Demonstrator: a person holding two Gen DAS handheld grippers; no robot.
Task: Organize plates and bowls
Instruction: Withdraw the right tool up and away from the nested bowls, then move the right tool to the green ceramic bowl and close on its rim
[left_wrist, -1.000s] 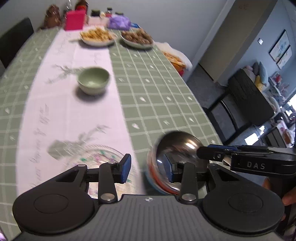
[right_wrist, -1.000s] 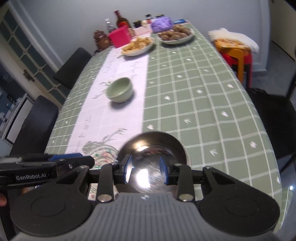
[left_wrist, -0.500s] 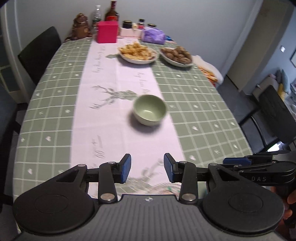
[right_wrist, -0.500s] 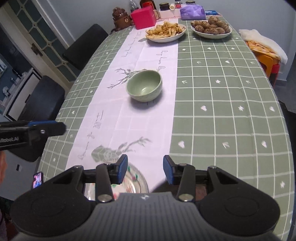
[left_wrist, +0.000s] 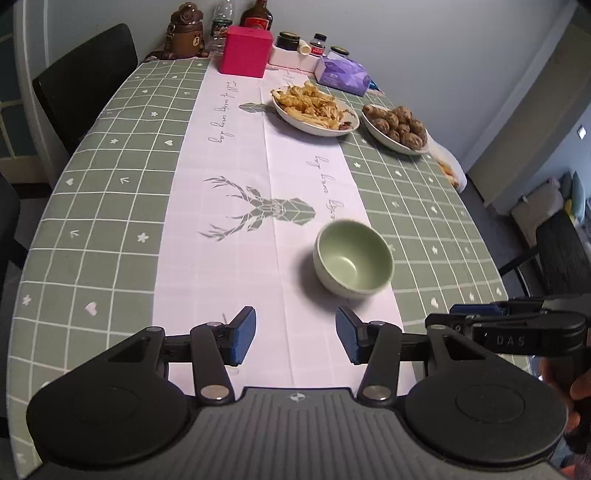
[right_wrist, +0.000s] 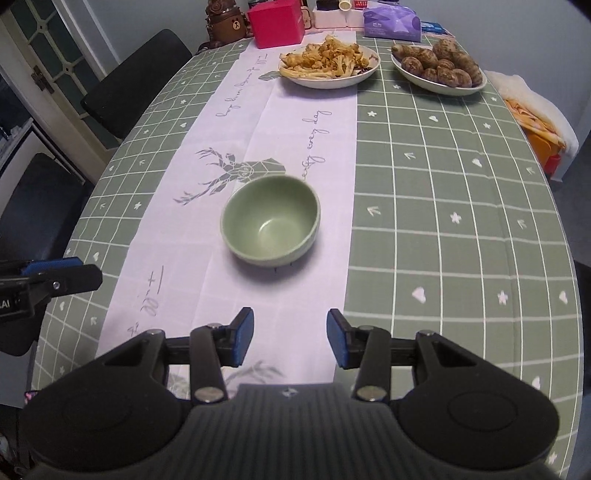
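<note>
An empty pale green bowl (left_wrist: 352, 258) (right_wrist: 271, 221) stands upright on the white runner of the green checked table (left_wrist: 110, 206) (right_wrist: 443, 192). My left gripper (left_wrist: 295, 332) hovers just short of it, the bowl ahead and slightly right. Its jaws are opening and nothing is between them. My right gripper (right_wrist: 290, 332) is open and empty, with the bowl a little ahead and left. Each gripper shows at the edge of the other's view: the right gripper (left_wrist: 517, 328) and the left gripper (right_wrist: 48, 277). A plate of fried food (left_wrist: 314, 110) (right_wrist: 328, 62) and a plate of brown balls (left_wrist: 397, 127) (right_wrist: 439, 70) sit at the far end.
Along the far edge stand a red box (left_wrist: 245, 51), a purple pack (left_wrist: 343, 75), jars, bottles and a bear flask (left_wrist: 184, 29). Black chairs (left_wrist: 85, 77) (right_wrist: 136, 81) line the left side. An orange stool with a cloth (right_wrist: 535, 114) stands off the right edge.
Both grippers moved forward along the table. The metal bowl and glass plate dropped out of view behind them. The green bowl is now much closer. The left jaws stand wider.
</note>
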